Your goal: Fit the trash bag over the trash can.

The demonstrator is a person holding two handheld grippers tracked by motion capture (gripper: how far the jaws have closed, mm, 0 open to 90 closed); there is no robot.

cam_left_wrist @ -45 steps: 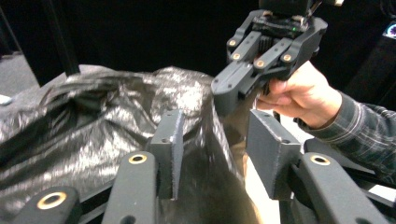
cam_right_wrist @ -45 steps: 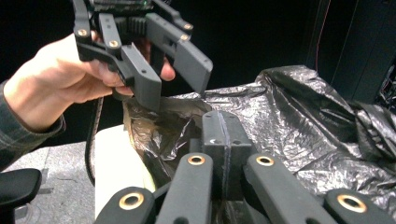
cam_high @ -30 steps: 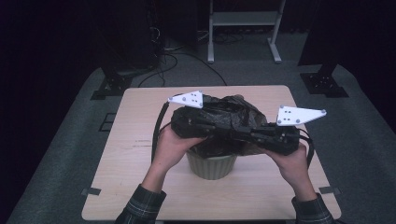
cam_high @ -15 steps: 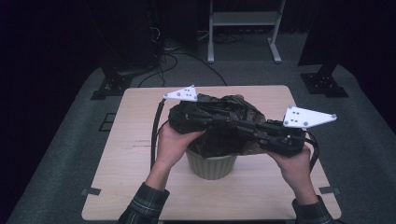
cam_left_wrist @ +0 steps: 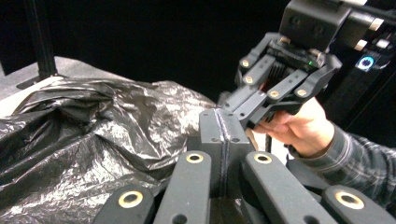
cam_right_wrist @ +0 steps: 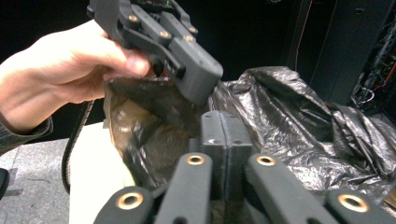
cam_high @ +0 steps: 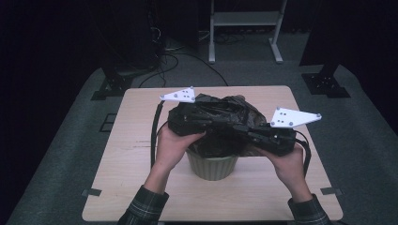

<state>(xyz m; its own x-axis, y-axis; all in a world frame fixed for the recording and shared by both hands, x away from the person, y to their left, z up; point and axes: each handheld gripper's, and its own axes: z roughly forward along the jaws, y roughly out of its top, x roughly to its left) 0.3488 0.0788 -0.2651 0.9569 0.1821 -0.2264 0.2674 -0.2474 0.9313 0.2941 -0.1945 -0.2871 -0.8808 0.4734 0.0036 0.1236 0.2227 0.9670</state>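
Observation:
A crumpled black plastic bag [cam_high: 225,105] sits in and over a pale green ribbed pot [cam_high: 212,166] at the middle of the wooden table [cam_high: 131,154]. Both grippers are held above the pot, tips meeting over the bag's near side. My left gripper [cam_high: 234,125] points right, jaws pressed together [cam_left_wrist: 224,126]. From the right gripper view its tip pinches a stretched flap of the bag [cam_right_wrist: 149,116]. My right gripper [cam_high: 246,131] points left with jaws closed [cam_right_wrist: 223,126] against that same film. The bag's bulk [cam_left_wrist: 93,135] lies beyond them.
A black cable [cam_high: 154,136] hangs from the left gripper beside the pot. Plaid sleeves [cam_high: 145,206] enter from the near edge. Beyond the table stand dark stand bases [cam_high: 112,86] and a white frame [cam_high: 244,28] on grey carpet.
Both grippers stay over the bag with jaws closed. The right gripper drifted out to the right, then came back left a little. The left one barely shifted.

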